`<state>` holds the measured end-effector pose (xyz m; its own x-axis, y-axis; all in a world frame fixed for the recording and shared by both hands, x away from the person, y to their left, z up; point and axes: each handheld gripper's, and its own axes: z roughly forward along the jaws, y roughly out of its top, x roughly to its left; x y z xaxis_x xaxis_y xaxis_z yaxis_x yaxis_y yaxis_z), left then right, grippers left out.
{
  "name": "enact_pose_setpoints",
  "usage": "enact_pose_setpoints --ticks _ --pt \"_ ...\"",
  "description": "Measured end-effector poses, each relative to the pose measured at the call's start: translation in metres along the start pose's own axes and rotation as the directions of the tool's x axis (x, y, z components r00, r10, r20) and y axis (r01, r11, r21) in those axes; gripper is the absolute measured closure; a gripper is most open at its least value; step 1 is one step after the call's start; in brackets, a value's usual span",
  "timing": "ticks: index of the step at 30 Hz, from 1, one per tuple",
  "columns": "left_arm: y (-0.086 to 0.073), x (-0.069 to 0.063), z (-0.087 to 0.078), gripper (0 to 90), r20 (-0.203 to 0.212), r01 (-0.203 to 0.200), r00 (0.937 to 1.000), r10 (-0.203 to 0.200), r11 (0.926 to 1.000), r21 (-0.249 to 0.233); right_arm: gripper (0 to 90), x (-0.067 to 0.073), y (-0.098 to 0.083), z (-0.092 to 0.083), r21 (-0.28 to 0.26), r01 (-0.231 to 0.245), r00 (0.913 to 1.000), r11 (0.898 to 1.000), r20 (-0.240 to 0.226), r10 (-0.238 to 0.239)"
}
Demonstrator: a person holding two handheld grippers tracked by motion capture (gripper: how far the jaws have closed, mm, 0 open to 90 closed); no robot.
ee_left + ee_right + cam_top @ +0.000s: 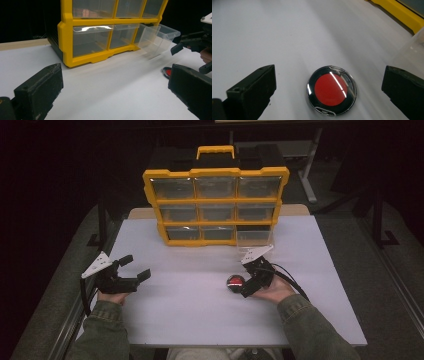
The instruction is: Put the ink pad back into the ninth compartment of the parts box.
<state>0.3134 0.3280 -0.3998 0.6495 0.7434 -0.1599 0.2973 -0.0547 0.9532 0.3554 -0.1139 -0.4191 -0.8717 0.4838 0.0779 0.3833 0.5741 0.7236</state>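
A small round disc [235, 281] with a red centre, a black ring and a clear cover lies flat on the white table [200, 315]. My right gripper [244, 280] hovers just right of it, open, and in the right gripper view the disc [331, 90] sits between the wide-apart jaws without touching either. My left gripper [136, 267] is open over the table's left side with nothing in it. In the left gripper view the disc [167, 72] peeks out beside my right jaw, and the other hand's gripper [192, 47] is beyond it.
A yellow organizer [216, 200] with clear drawers and a top handle stands upright at the back. Its bottom-right drawer [255, 236] is pulled out, seen as a clear tilted box [157, 37] in the left gripper view. Dark floor and stand legs surround the table.
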Motion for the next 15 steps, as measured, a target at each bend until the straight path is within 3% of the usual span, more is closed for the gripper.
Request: enact_pose_setpoints --ticks 15 --pt "0.001 0.0 0.0 0.0 -0.001 -0.003 1.0 0.003 1.0 -0.002 0.0 -0.004 -0.004 0.016 0.037 -0.012 0.9998 0.999 -0.017 0.013"
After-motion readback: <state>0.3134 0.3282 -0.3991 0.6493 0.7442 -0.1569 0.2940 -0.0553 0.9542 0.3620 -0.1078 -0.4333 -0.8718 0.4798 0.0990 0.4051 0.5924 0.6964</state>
